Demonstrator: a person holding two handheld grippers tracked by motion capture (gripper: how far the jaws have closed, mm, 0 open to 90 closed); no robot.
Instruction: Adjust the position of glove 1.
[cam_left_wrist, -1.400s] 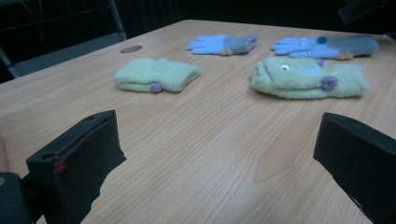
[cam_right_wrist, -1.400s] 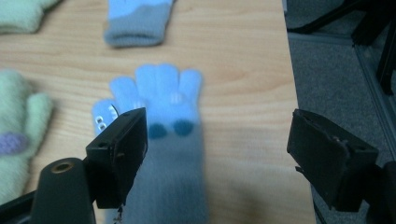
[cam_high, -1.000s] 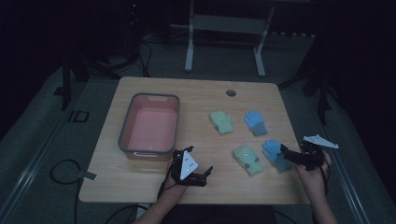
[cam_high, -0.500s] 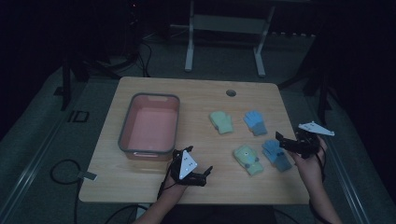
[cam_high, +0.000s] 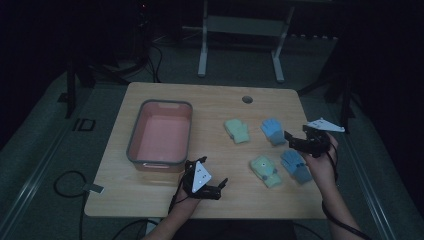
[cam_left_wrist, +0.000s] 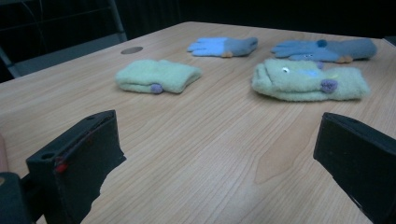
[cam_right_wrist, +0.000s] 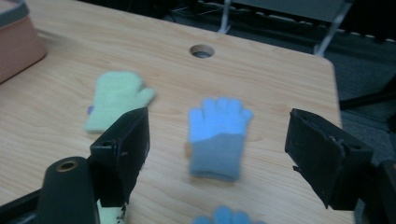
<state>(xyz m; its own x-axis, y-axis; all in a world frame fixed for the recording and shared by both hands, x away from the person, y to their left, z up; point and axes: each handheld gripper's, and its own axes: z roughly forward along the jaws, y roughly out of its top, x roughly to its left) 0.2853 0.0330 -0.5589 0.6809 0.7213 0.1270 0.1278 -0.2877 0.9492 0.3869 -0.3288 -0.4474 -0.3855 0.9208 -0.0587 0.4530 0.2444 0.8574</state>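
Note:
Four knitted pieces lie on the right half of the wooden table: a green mitten, a blue glove, a second green mitten and a second blue glove. My right gripper hovers just right of the far blue glove, pointing at it. Its jaws have just been closing a little but still stand open, with nothing held between them. My left gripper rests low near the front edge, open and empty, facing the mittens.
A pink bin with a grey rim stands on the left half of the table. A round cable hole sits near the far edge. A metal stand and cables are on the floor beyond.
My right gripper has lifted off the near blue glove and moved toward the far side, up to the far blue glove. The left gripper has stayed put.

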